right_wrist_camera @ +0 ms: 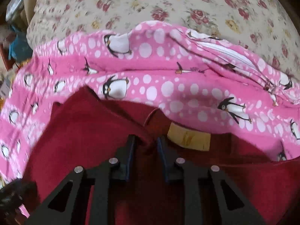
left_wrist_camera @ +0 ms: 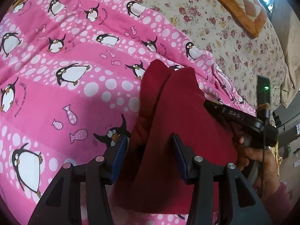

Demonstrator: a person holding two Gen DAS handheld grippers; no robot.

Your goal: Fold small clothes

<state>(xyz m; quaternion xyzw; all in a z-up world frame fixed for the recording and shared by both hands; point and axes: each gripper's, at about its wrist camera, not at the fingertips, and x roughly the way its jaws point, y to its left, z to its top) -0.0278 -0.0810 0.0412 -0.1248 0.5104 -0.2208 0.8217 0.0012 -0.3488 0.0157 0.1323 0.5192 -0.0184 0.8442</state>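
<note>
Floral bedsheet (right_wrist_camera: 168,1) under pink penguin blanket (left_wrist_camera: 75,37); both claws pinch the red garment (left_wrist_camera: 178,121).

The left claw (left_wrist_camera: 149,155) fills the lower middle of the left wrist view, its blue-padded fingers (left_wrist_camera: 120,155) standing apart with red cloth bunched between them. At the right edge of that view the right claw (left_wrist_camera: 234,115) reaches in from the lower right, carried by a hand (left_wrist_camera: 260,161) wrapped round its grip, a pink sleeve (left_wrist_camera: 281,193) below it. In the right wrist view, the right claw (right_wrist_camera: 146,148) sits at lower centre, jaws narrow, pinching a red fold.
</note>
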